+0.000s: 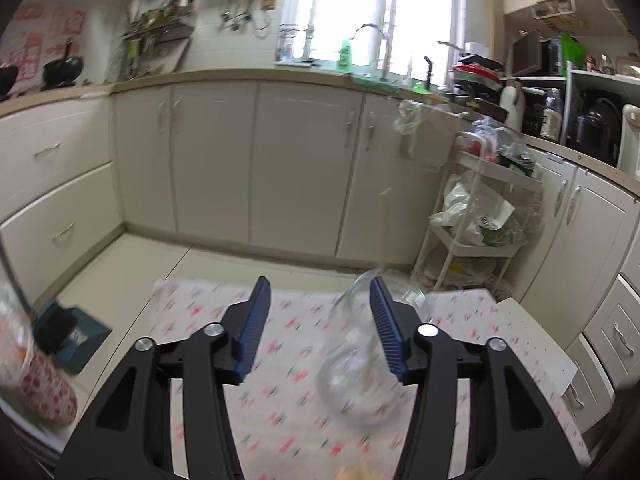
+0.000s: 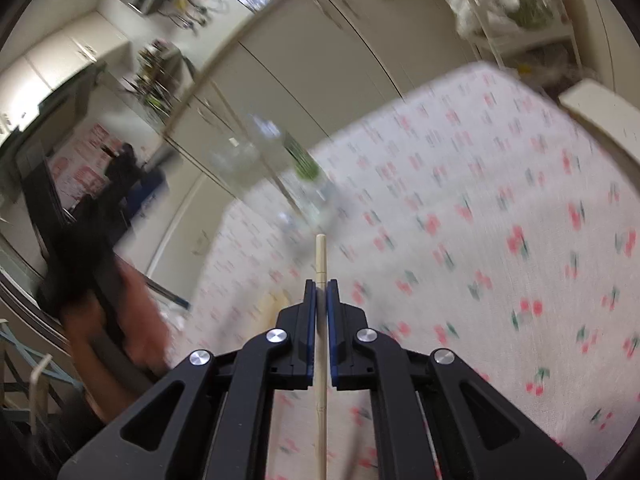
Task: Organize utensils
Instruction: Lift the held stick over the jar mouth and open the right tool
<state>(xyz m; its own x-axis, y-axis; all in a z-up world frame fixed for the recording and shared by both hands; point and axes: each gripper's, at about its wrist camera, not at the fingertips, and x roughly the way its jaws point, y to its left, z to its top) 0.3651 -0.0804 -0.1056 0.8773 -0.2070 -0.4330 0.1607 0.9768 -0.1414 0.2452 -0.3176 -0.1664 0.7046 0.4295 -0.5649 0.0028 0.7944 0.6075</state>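
On the bench covered with a white cloth printed with red cherries [image 1: 288,360], a clear glass jar [image 1: 360,380] lies blurred just ahead of the left claw [image 1: 318,332]. That claw's blue-padded jaws stand apart, and nothing is pressed between them; the jar sits close to the inner face of the right-hand pad, but the blur makes it impossible to say whether they touch. The right claw [image 2: 321,300] is clamped together on a pale wooden chopstick [image 2: 321,256], which runs straight along the gap and sticks out past the tips. In the right wrist view the clear glass jar [image 2: 280,168] shows well ahead of the chopstick's end, with something green in or behind it, too smeared to name.

The step in hand looks like dropping the chopstick into the jar. To do it well, the left claw should probably close around the jar and hold it upright and steady first. Then the chopstick's tip wants lining up over the mouth before the right claw lets go. Releasing too early could send it onto the cloth, and a glancing knock could tip the glass.
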